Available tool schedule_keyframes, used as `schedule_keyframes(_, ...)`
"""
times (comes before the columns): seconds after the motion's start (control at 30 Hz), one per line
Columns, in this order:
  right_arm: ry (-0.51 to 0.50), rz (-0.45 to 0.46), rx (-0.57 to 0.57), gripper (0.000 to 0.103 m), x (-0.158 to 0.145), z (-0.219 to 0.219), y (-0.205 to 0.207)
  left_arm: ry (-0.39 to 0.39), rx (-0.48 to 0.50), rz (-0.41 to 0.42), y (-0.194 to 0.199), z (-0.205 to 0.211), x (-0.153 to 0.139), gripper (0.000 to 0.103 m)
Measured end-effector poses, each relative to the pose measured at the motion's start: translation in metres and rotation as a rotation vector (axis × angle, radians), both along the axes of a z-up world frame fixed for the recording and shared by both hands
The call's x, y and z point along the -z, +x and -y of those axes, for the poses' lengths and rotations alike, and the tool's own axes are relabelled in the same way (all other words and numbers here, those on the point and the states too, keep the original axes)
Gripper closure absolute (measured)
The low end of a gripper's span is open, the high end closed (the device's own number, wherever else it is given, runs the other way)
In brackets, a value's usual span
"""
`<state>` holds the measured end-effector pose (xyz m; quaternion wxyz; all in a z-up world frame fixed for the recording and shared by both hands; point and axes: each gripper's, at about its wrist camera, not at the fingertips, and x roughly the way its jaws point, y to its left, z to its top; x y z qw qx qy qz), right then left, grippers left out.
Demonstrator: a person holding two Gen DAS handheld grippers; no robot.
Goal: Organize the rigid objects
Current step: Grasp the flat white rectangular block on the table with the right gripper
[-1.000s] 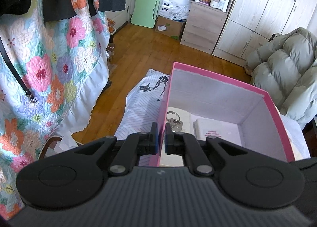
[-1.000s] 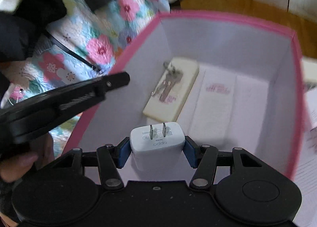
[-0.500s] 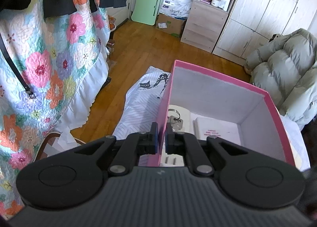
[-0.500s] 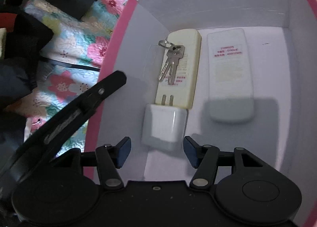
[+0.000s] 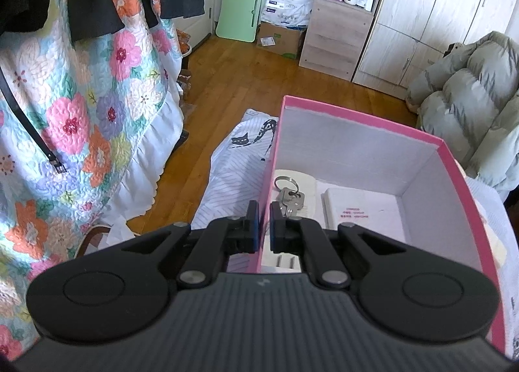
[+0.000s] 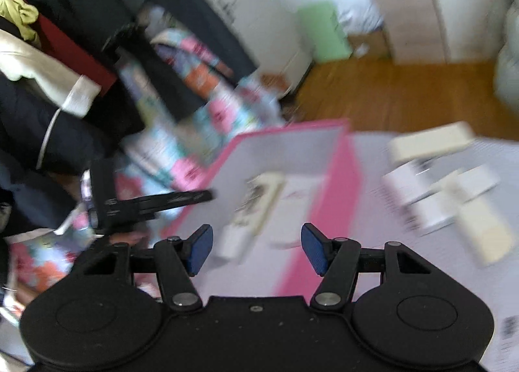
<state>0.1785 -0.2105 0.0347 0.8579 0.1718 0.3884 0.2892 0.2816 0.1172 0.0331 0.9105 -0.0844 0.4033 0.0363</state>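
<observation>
- Pinching the left wall of the pink box (image 5: 356, 122) at lower centre of its view, the left gripper (image 5: 264, 226) has its fingers closed together on the wall.
- Inside lie keys (image 5: 288, 197), a white charger (image 5: 285, 262) and a white remote (image 5: 360, 210).
- Blurred right view: the right gripper (image 6: 256, 248) is spread apart and empty at lower centre, with pale boxes (image 6: 454, 197) at right.

Box (image 5: 353, 119) pink outside, white inside; floral quilt (image 5: 81, 119) left of fingers; blue finger pads (image 6: 199, 248); green board (image 5: 241, 8).
</observation>
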Motion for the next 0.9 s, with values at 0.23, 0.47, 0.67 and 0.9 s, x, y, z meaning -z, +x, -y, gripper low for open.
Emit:
schedule_keyframes(0.23,-0.157,0.004,0.207,0.037,0.044,0.074,0.010,0.022,0.000,0.000,0.000,0.003,0.000,0.098)
schedule_keyframes(0.47,-0.090,-0.191,0.380,0.035,0.085,0.111,0.068,0.040,-0.001,-0.005,0.000,0.003,0.000,0.098)
schedule_keyframes(0.67,-0.015,-0.299,0.502,0.034,0.116,0.123,0.125,0.044,0.010,-0.002,-0.002,0.005,0.001,0.098)
schedule_keyframes(0.9,0.008,-0.424,0.609,0.033,0.143,0.107,0.171,0.027,0.008,-0.001,-0.002,0.003,0.001,0.098)
